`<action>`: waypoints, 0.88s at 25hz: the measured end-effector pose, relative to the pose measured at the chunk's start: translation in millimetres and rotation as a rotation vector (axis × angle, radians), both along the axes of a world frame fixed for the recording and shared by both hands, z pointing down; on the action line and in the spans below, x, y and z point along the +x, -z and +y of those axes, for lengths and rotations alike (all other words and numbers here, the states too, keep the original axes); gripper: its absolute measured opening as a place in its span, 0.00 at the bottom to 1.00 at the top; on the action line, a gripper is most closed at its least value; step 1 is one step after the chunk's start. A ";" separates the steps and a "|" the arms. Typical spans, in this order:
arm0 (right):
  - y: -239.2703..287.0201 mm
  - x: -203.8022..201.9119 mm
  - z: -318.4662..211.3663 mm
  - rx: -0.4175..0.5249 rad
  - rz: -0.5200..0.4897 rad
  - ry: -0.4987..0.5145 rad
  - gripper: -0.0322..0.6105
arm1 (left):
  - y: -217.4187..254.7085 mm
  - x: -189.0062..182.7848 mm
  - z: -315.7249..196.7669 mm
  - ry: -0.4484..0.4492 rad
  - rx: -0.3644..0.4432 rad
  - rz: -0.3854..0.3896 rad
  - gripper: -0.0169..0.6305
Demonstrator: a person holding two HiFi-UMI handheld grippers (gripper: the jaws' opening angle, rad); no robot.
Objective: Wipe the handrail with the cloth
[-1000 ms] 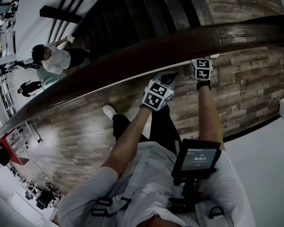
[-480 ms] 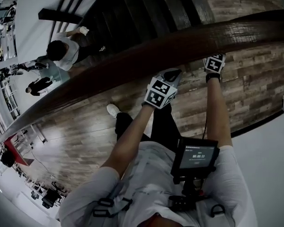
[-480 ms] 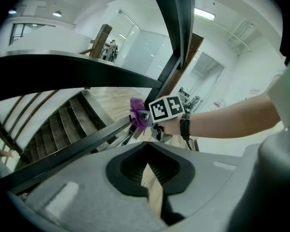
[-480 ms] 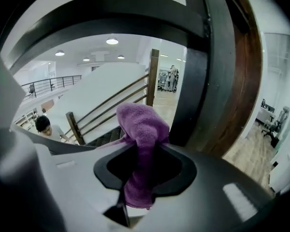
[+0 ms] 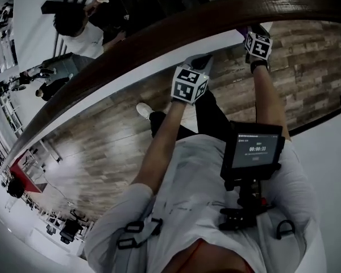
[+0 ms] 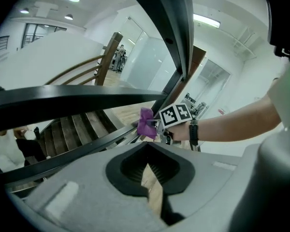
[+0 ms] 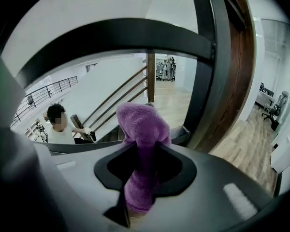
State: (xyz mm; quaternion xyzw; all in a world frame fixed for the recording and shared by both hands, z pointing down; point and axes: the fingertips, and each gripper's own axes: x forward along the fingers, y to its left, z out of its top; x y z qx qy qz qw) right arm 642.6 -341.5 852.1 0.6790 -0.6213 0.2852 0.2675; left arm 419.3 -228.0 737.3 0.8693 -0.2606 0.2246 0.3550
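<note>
Head view: handrail (image 5: pixel 159 38), dark glossy wood in a long curved band, runs from 8 o'clock to 2 o'clock. Left tongs (image 5: pixel 203 61) sit at 12 o'clock just under the rail and right tongs (image 5: pixel 254 32) at 1 o'clock, tips up at the rail's lower edge, likely placed to drag along it.

Left gripper view: left tongs (image 6: pixel 147 166) clenched on nothing, so probably just idle. At 12 o'clock beyond them, the right tongs (image 6: pixel 157 124) carry the cloth (image 6: pixel 146 122), a purple bunch close to black metal bars.

Right gripper view: right tongs (image 7: pixel 140 168) pinch the cloth (image 7: pixel 142 129), fuzzy purple terry, folded lump sticking out past the tips as a wiping pad. Brown wooden handrail (image 7: pixel 237 81) at 3 o'clock, near the cloth; contact unclear.
</note>
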 end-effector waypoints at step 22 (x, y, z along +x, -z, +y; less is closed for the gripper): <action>90.1 -525.9 148.2 0.052 -0.229 0.784 0.21 | 101.1 -398.4 74.2 0.599 0.146 -0.039 0.03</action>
